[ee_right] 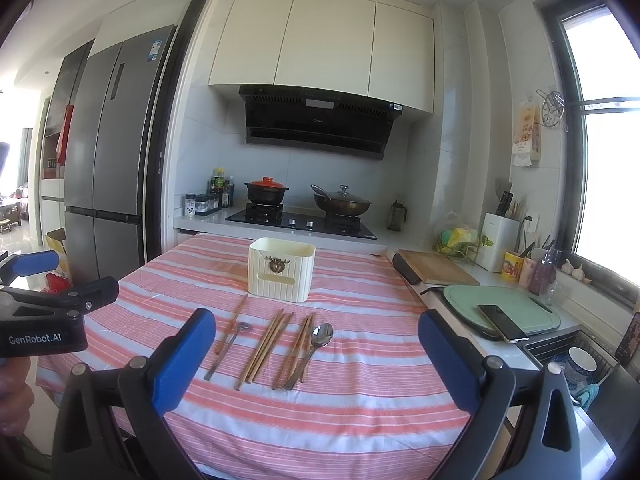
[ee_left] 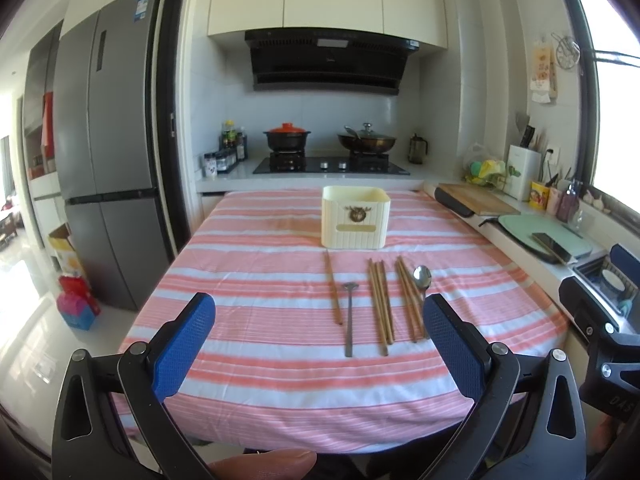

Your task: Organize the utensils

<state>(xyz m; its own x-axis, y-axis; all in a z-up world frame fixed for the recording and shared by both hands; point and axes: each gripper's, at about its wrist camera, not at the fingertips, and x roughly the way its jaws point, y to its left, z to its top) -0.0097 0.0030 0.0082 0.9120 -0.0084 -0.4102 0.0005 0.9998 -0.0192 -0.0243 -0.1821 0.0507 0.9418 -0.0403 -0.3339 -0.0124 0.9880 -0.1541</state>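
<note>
I stood in a kitchen lit by strong daylight from the window [ee_right: 604, 176] on my right. Ahead of me white wall cabinets [ee_right: 324, 40] hung over a black range hood [ee_right: 316, 120], and the wall behind the hob [ee_right: 300, 222] was pale grey tile. A tall grey refrigerator [ee_left: 108, 152] filled the left side, beside a dark door frame. The floor [ee_left: 28, 328] past it was glossy and pale, catching the sun. Along the right ran a light countertop [ee_right: 496, 276] under the window sill.
</note>
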